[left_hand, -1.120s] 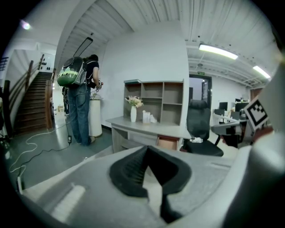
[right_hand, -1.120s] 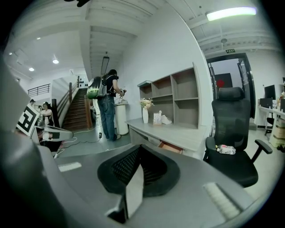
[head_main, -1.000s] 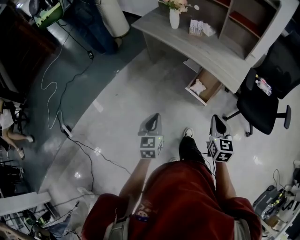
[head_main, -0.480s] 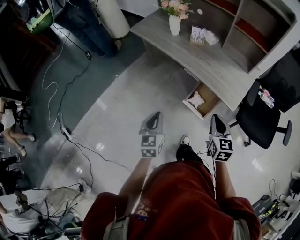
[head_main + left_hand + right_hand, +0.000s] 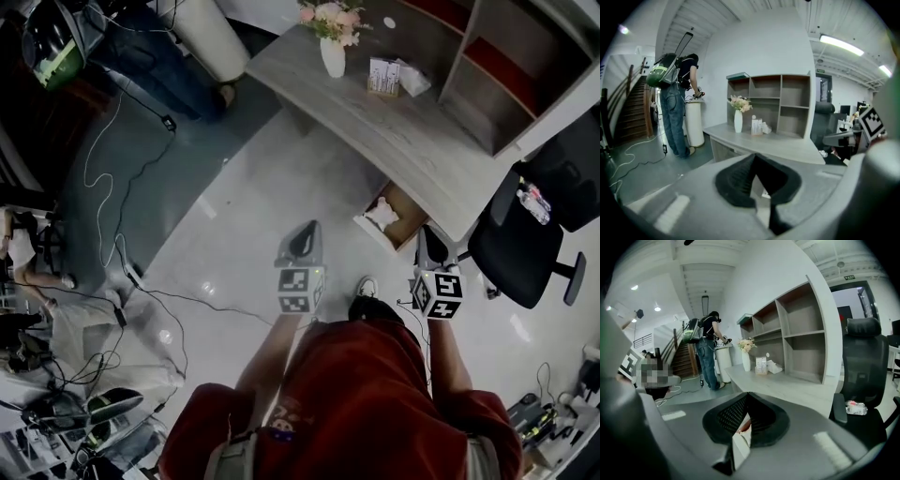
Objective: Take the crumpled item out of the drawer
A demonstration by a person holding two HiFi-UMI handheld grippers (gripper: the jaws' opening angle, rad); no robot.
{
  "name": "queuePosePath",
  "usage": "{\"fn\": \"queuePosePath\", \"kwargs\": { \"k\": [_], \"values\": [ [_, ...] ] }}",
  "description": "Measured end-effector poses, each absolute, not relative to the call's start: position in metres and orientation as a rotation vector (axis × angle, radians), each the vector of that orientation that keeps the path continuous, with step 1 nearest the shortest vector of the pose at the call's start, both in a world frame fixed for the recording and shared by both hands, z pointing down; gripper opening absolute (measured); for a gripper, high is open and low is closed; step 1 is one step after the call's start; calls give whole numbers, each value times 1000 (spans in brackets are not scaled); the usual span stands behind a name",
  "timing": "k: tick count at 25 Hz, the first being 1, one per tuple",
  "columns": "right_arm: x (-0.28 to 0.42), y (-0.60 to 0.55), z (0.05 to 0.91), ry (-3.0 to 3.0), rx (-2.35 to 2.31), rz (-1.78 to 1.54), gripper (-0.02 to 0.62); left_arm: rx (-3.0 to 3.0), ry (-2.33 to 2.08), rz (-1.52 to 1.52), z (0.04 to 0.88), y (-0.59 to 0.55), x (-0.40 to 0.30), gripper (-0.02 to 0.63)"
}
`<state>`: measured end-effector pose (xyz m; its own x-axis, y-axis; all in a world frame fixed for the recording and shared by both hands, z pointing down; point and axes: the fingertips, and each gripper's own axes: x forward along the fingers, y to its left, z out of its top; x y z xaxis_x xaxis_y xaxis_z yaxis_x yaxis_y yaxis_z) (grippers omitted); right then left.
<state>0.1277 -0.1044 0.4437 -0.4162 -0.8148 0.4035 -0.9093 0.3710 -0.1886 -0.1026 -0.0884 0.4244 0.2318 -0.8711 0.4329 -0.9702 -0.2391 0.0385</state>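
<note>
An open wooden drawer [image 5: 405, 221] sticks out from under the grey desk [image 5: 412, 155], low to the floor. A white crumpled item [image 5: 380, 214] lies inside it. My left gripper [image 5: 306, 231] is held over the pale floor, well short and left of the drawer, its jaws shut and empty. My right gripper [image 5: 426, 235] hovers just right of the drawer, above floor level, also shut on nothing. In the left gripper view the left gripper [image 5: 755, 157] points at the desk front. The right gripper [image 5: 746, 395] aims at the desk and shelves.
A vase of flowers [image 5: 332, 52] and a small box [image 5: 382, 75] stand on the desk, with a shelf unit [image 5: 511, 70] behind. A black office chair [image 5: 525, 234] sits right of the drawer. Cables [image 5: 141, 281] trail across the floor at left. A person with a backpack [image 5: 675, 89] stands far left.
I have stepped toward the desk, so the drawer and chair now lie closer to both grippers. The grippers keep the same shut pose.
</note>
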Motion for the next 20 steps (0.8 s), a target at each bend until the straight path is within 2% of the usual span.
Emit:
{"fn": "queuePosePath", "kwargs": {
  "k": [7,20],
  "values": [
    [134,-128,458,-2410,1465,571,0,2196,-1723,473,430,-112,-82,-3],
    [122,-154,467,-2392,1479,585,0,2218,-1706,460,438,-139,-90,-3]
  ]
}}
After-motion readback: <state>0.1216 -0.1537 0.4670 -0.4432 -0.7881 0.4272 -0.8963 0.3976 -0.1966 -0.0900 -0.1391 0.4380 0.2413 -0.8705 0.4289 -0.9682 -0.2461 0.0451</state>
